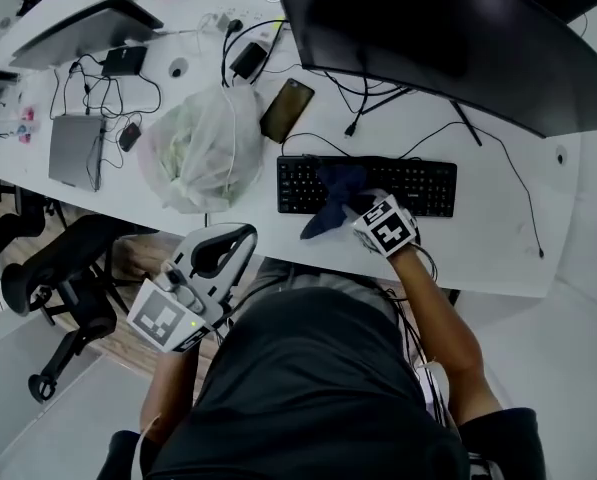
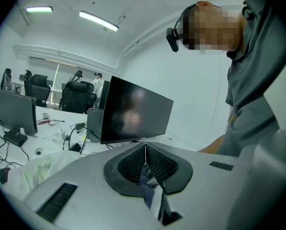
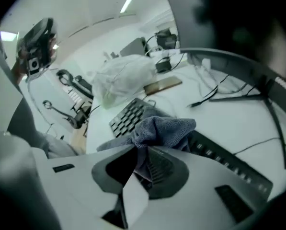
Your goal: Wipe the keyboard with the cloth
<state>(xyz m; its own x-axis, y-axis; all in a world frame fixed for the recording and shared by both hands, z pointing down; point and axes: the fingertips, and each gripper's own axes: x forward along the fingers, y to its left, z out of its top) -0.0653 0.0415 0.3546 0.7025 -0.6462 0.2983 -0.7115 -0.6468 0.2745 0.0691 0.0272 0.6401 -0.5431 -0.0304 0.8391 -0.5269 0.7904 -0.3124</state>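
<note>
A black keyboard [image 1: 423,186] lies on the white desk [image 1: 498,238] in front of the big monitor [image 1: 448,38]. A blue-grey cloth [image 1: 333,200] is bunched over the keyboard's middle-left keys, one corner trailing toward the desk's near edge. My right gripper [image 1: 363,211] is shut on the cloth and points steeply down at the keys. In the right gripper view the cloth [image 3: 162,131] spills out of the jaws over the keyboard [image 3: 126,116]. My left gripper [image 1: 246,236] hangs off the desk, below its near edge, shut with nothing in it [image 2: 144,148].
A crumpled plastic bag [image 1: 200,148] and a phone [image 1: 286,110] lie left of the keyboard. Cables run behind it to the monitor stand. A closed laptop [image 1: 75,150] and chargers are at the far left. An office chair [image 1: 63,268] stands below the desk.
</note>
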